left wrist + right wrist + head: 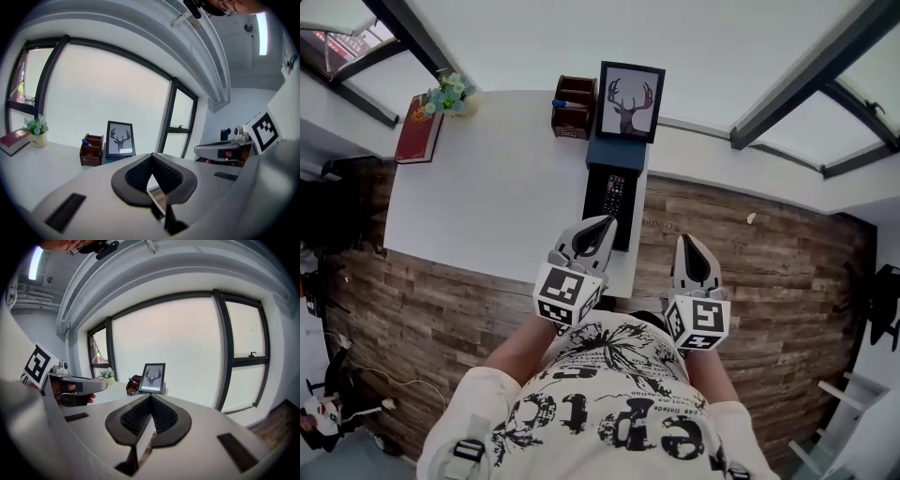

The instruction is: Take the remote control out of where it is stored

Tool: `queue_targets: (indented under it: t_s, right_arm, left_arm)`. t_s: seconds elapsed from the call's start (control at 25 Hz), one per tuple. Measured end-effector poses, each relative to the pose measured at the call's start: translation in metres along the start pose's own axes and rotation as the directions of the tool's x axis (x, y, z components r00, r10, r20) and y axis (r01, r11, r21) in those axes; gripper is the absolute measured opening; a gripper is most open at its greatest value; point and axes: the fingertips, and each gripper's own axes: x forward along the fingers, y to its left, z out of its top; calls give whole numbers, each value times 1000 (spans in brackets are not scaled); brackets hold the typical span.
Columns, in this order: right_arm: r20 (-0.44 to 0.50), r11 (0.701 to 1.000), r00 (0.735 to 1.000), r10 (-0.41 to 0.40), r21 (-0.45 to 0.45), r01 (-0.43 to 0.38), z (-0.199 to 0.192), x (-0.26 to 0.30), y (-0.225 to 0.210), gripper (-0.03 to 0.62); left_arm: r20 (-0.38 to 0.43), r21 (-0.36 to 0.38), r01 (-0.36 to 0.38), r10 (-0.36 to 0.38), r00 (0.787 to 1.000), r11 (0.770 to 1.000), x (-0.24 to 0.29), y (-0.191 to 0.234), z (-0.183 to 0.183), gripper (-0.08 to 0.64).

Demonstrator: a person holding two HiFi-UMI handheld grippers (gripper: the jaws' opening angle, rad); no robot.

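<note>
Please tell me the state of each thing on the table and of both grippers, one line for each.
Left gripper: shut, empty.
Right gripper: shut, empty.
Remote control: lying flat in the black tray, not yet taken.
Black tray: open on top.
Picture frame: standing upright.
Red book: closed, lying flat.
Flower pot: upright.
Pen holder: upright, blue pen inside.

Cream T-shirt (609,412), black graphic print, lettering. Grey shells on left gripper (602,225), right gripper (687,242); black ribbed pads (138,176), black-white marker cubes (569,292).
</note>
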Motion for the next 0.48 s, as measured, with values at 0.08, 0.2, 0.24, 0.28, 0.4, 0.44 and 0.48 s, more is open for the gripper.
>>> queue_targets:
  t_s: [0.08,0.2,0.24,0.28,0.4,0.44,0.48]
  right_arm:
    - [-18,1000,1000,13,3,-13,-1,16,1,2]
    - [-48,999,998,39,4,-39,-5,38,2,2]
    - [-60,999,997,51,3,-51,-6,44,2,2]
    - [-72,998,995,64,1,-64,-8,50,2,2]
    - [-102,994,989,109,-9,-111,-14,68,4,2]
    - [-113,992,986,126,-12,-128,-16,74,3,2]
    - [-125,989,982,142,-16,-145,-19,80,2,2]
  left_arm:
    - [-35,17,-17,17,999,1000,11,10,-8,8]
    - [-79,-1,-43,43,996,999,24,22,-21,8]
    - [-90,-11,-52,51,995,999,28,25,-24,8]
    - [-98,-20,-60,57,994,998,31,28,-27,8]
    - [-67,-42,-67,64,996,997,39,34,-30,9]
    - [-49,-49,-72,70,996,996,41,35,-30,8]
    - [-44,-56,-82,80,996,995,44,36,-31,9]
